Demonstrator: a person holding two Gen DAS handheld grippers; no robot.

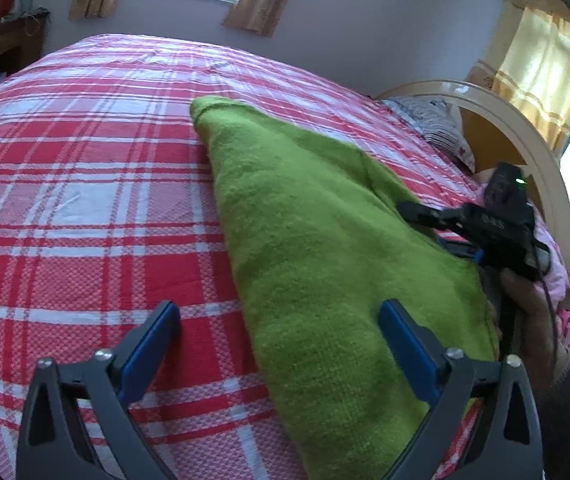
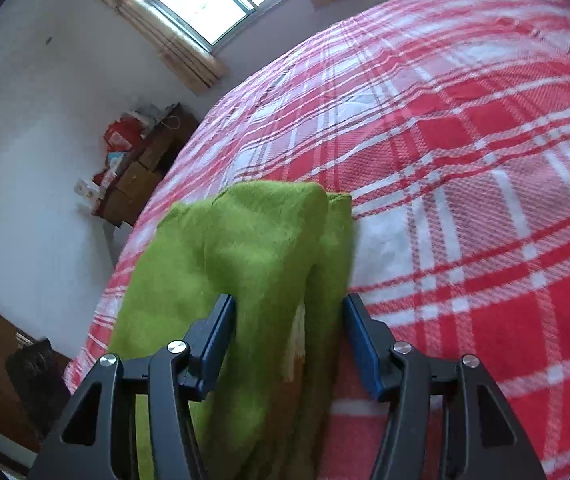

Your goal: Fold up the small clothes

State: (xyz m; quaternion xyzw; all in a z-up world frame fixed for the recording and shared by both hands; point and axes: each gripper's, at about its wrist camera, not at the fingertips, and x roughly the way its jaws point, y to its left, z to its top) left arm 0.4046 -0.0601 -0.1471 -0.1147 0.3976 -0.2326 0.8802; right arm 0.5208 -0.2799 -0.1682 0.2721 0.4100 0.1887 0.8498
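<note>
**Green fleece half-folded, and that top layer looks ready to slide**

Green fuzzy garment (image 2: 245, 248) sits right between the fingers of the right gripper (image 2: 289, 340). The jaws are partway apart and I can't honestly say the blue pads (image 2: 221, 336) are biting into the cloth; the left one looks like it's brushing the fabric, the right one seems to stand just clear of the edge. So I'd call it loose, not clamped.

The left gripper (image 1: 279, 350) has its jaws spread wide with nothing pinched. One finger hangs over the near end of the garment, the other over the bare bedspread (image 1: 85, 200).

The garment itself lies on the red and white plaid bed as a long narrow strip, already doubled over lengthwise, running away toward the far side. From the right wrist view the far end humps up a bit, with a second layer showing beside it.

What could go wrong, as I see it:
- If the right jaws close on just the top layer, a lift would peel the fold open instead of carrying the whole strip.
- Fleece is thick and springy, so a shallow pinch near the edge may slip out mid-move.
- With the left side holding nothing down, dragging one end could skew the strip or bunch up the bedspread.
- The humped far end may flop sideways and leave the fold crooked.
</note>
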